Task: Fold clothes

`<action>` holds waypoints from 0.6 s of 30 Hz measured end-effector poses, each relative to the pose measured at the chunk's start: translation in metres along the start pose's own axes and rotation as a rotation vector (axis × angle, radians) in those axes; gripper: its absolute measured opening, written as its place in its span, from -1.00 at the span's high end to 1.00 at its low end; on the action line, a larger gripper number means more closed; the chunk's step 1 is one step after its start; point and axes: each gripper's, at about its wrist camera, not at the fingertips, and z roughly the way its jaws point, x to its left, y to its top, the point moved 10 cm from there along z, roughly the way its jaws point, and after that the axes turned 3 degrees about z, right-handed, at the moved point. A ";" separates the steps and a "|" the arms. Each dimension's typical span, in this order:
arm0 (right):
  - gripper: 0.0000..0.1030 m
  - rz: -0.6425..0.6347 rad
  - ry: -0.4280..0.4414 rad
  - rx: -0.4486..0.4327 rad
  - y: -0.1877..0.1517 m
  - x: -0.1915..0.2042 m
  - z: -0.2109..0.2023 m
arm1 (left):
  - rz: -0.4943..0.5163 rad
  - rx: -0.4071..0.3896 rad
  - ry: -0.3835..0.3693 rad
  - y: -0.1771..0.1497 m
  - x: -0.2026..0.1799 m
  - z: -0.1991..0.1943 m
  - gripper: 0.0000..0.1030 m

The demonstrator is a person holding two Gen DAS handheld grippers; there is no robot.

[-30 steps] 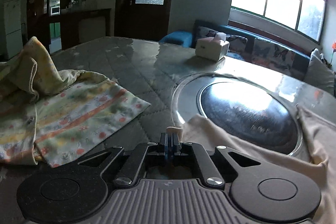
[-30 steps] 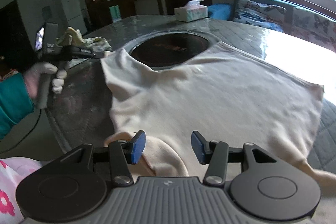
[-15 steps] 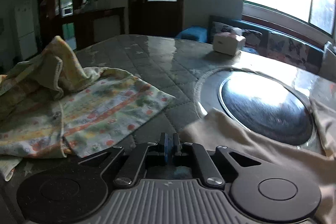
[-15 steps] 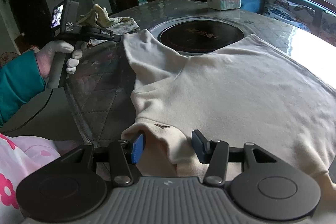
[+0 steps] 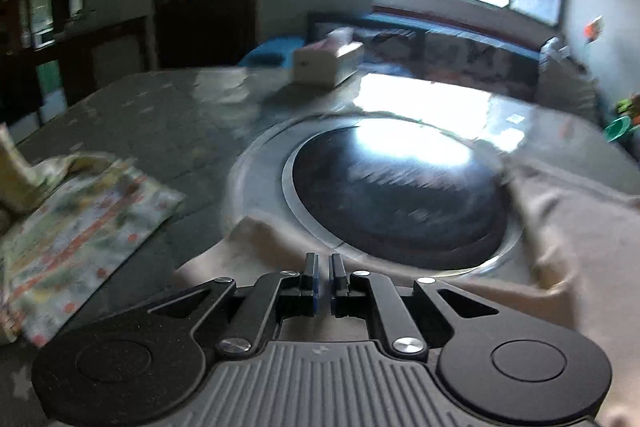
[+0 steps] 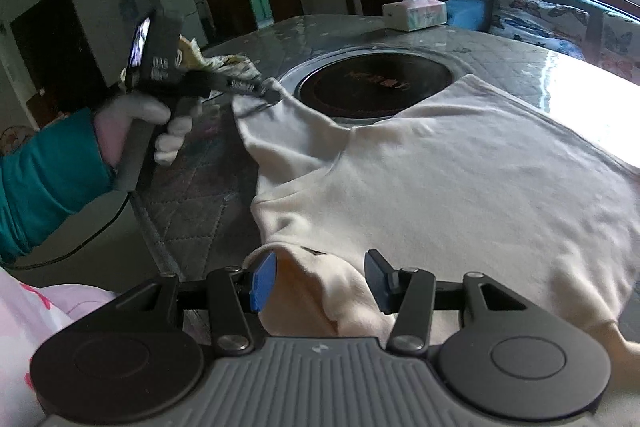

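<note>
- A cream shirt (image 6: 460, 187) is lying spread flat on the quilted table (image 6: 192, 195), softly creased, with 1 sleeve stretching out toward the round dark hob (image 6: 376, 87) set in the tabletop.
- The left gripper (image 6: 269, 95) is pinching the tip of that sleeve, its jaws nearly together.
- The right gripper (image 6: 320, 283) is standing half open, 2 blue pads either side of a bunched fold at the shirt's near edge, not clearly pressing it.
- A floral cloth (image 5: 80, 227) is lying crumpled to the left, and a tissue box (image 6: 414, 11) is sitting at the far side.

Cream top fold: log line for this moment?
stage: sleeve fold | left gripper: shut on sleeve tip | right gripper: jaws around bunched hem, grip unclear | cream top: flat on table
</note>
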 end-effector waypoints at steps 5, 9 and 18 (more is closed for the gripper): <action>0.04 0.058 -0.048 -0.034 -0.001 -0.021 -0.015 | -0.004 -0.017 0.078 -0.004 0.017 -0.008 0.86; 0.04 0.104 -0.122 -0.072 0.001 -0.047 -0.025 | -0.025 -0.023 0.057 0.005 0.007 -0.019 0.86; 0.02 0.218 -0.257 -0.138 0.003 -0.104 -0.033 | 0.045 -0.018 -0.418 0.028 -0.139 -0.041 0.85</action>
